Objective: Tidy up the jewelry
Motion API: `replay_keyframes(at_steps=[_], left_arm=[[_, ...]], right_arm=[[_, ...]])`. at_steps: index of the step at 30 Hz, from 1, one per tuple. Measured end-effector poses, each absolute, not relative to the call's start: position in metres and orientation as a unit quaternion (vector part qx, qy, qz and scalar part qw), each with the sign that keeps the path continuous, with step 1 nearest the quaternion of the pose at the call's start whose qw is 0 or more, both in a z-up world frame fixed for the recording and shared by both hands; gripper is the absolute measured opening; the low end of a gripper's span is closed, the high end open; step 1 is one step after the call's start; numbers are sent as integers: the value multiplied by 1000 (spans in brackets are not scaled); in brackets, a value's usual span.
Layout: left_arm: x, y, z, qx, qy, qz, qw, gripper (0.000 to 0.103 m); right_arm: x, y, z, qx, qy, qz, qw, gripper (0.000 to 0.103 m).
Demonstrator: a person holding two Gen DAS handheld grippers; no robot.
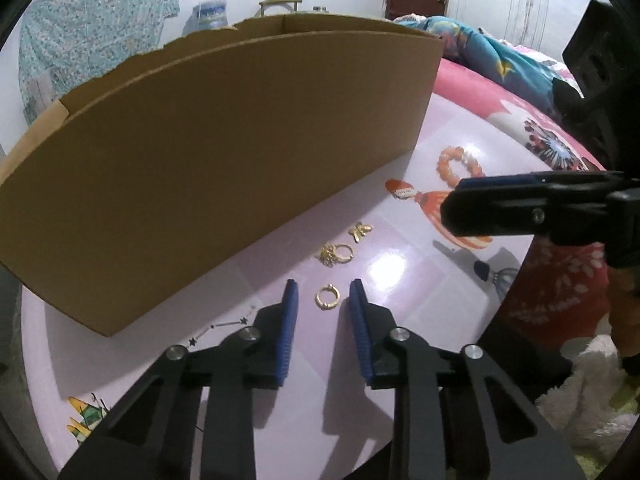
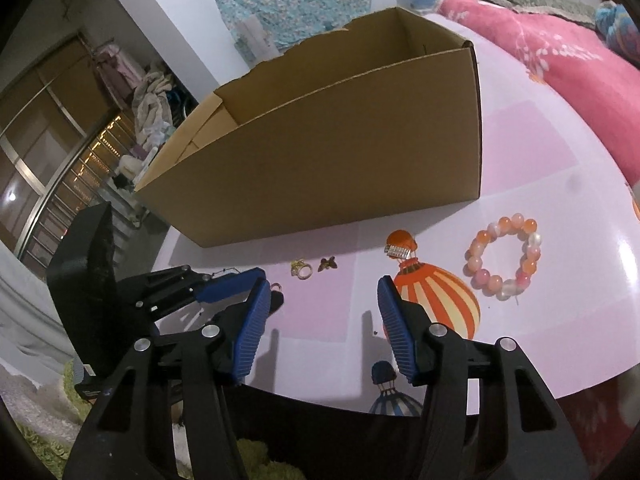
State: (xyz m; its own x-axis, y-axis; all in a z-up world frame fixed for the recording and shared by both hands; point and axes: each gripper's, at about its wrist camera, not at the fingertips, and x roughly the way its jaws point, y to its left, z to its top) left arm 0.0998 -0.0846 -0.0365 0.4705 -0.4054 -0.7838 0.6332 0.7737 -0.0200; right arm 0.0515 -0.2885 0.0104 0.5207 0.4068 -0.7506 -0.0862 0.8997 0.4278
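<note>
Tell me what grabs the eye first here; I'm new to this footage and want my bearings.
The big open cardboard box dominates the back of the pink table. In front of it lies a pink and orange bead bracelet to the right, with small gold pieces to the left. The left tool is open around a gold ring.

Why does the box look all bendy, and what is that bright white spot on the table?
Left wrist view: the fisheye lens curves the cardboard box; the white spot is lamp glare on the shiny table, beside the gold ring between the open left gripper fingers. Right wrist view: the box bends less, and the right gripper casts dark shadows.
</note>
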Motion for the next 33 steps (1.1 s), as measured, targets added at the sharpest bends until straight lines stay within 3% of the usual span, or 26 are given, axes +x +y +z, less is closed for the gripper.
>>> replay_keyframes(at_steps=[6,10,14,20,25,33], left_arm=[[99,-86,-37,152,402,-310,848,23],[97,-86,-37,162,395,-314,848,12],[95,-84,-37,161,392,-311,851,11],[95,-67,-37,147,398,-289,858,11],[96,-53,-37,128,404,-271,864,11],[95,-51,-37,126,403,-270,865,11]], right_arm=[[53,-290,8,175,470,142,853,52],[54,-290,7,174,470,141,854,52],[55,-286,8,168,468,145,855,51],[59,-266,7,137,461,174,859,44],[69,-250,-8,122,470,201,851,32],[82,-240,-19,65,471,204,856,24]])
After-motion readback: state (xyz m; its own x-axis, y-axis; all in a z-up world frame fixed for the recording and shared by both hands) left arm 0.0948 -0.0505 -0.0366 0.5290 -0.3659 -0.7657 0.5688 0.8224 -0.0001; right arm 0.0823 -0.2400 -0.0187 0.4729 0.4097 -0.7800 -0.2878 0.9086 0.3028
